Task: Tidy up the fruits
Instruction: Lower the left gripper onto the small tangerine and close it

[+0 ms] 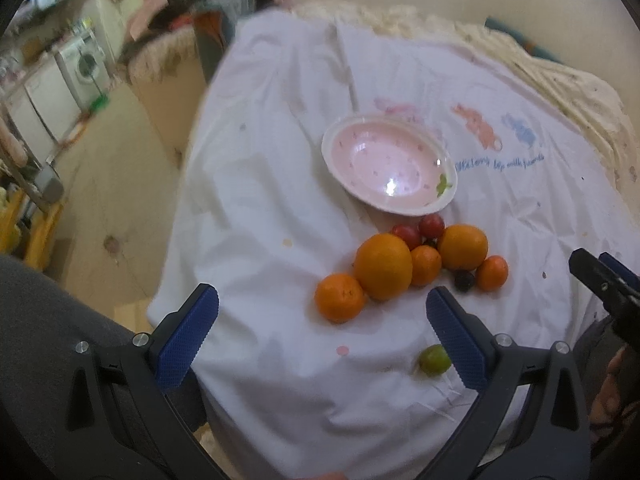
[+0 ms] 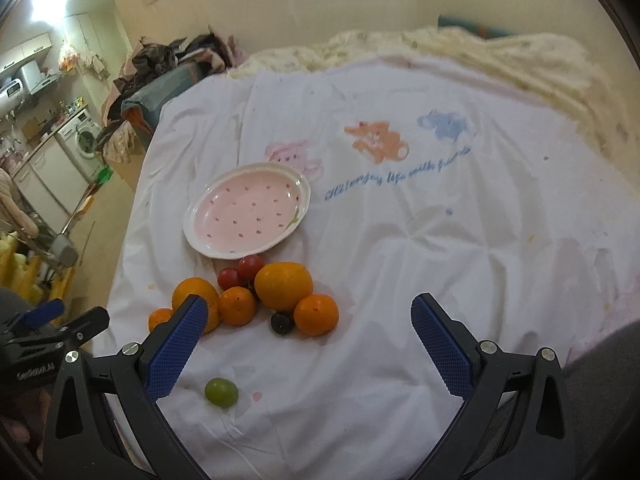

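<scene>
Light: warm, dim indoor glow.
Glare: a bright spot on the plate (image 1: pixel 391 187).
Blur: left view smeared.
Edges: fisheye-bent, dark corners.

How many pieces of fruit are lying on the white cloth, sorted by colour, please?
Orange fruits: 5
Red cherry tomatoes: 2
Dark purple fruit: 1
Green fruit: 1
Total: 9, all outside the pink plate.

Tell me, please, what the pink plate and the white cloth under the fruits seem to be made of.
The pink plate looks like glazed ceramic: a bright light spot shines on its smooth surface and the cream rim is glossy; melamine cannot be excluded. The white cloth looks like thin matte woven fabric, perhaps cotton: it creases softly and carries printed cartoon animals and blue lettering.
</scene>
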Motion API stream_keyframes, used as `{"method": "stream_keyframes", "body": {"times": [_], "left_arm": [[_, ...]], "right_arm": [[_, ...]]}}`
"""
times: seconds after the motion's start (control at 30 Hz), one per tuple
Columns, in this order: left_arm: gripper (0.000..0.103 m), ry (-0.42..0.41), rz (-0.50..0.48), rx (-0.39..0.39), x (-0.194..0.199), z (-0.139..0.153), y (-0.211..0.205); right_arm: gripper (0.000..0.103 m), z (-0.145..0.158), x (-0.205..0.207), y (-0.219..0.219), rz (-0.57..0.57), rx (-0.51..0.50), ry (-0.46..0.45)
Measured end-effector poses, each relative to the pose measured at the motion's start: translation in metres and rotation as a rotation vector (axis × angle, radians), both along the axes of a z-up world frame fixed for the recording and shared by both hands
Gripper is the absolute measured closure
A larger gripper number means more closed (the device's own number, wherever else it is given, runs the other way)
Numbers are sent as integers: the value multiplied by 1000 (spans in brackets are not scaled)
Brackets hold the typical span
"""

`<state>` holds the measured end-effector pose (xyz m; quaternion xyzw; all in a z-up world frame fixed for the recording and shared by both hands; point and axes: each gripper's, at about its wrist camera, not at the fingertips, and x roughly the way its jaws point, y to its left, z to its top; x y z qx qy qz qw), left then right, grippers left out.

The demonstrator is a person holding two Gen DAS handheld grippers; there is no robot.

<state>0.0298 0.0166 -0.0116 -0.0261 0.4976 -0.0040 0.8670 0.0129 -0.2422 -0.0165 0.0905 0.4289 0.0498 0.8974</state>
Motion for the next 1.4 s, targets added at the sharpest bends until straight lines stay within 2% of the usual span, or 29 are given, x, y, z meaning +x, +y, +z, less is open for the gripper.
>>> {"method": "stream_keyframes", "body": {"times": [0.17,0.3,0.4,0.43,0.47,0.53,0.57,0.63,0.7,0.77,1.0,1.13,1.2,1.27,1.4], "left_arm": [[1,162,-37,0,24,-20,2],[1,340,-112,-45,41,-48,-2],[2,395,-130,-25,48,-59,-8],[8,399,-136,-17,49,-61,-9],[12,404,-141,-9,51,-64,-12],[23,425,-150,0,55,-70,-16],[26,431,-150,-3,57,-72,-17],[32,444,-151,0,60,-75,-20],[35,452,-152,5,63,-79,-22],[45,458,-152,13,64,-83,-22],[58,496,-129,9,72,-96,-25],[62,495,-126,1,74,-98,-25],[63,491,-127,0,75,-97,-24],[64,487,-130,-2,72,-98,-22],[65,474,-125,-2,70,-97,-21]], "right_arm": [[0,-15,33,-7,70,21,164],[0,-31,57,-10,147,63,294],[0,-47,75,-14,184,128,390],[5,-54,81,-14,187,149,428],[14,-58,84,-14,198,161,446],[22,-74,88,-10,219,222,531],[32,-80,87,-10,209,252,564],[36,-95,84,-10,158,347,643],[36,-100,79,-9,126,384,664],[44,-105,74,-4,104,410,663],[62,-120,72,9,-10,376,618],[65,-125,74,11,-99,373,584],[70,-125,72,13,-123,354,560],[80,-127,71,14,-136,335,538],[81,-128,71,16,-123,323,508]]}}
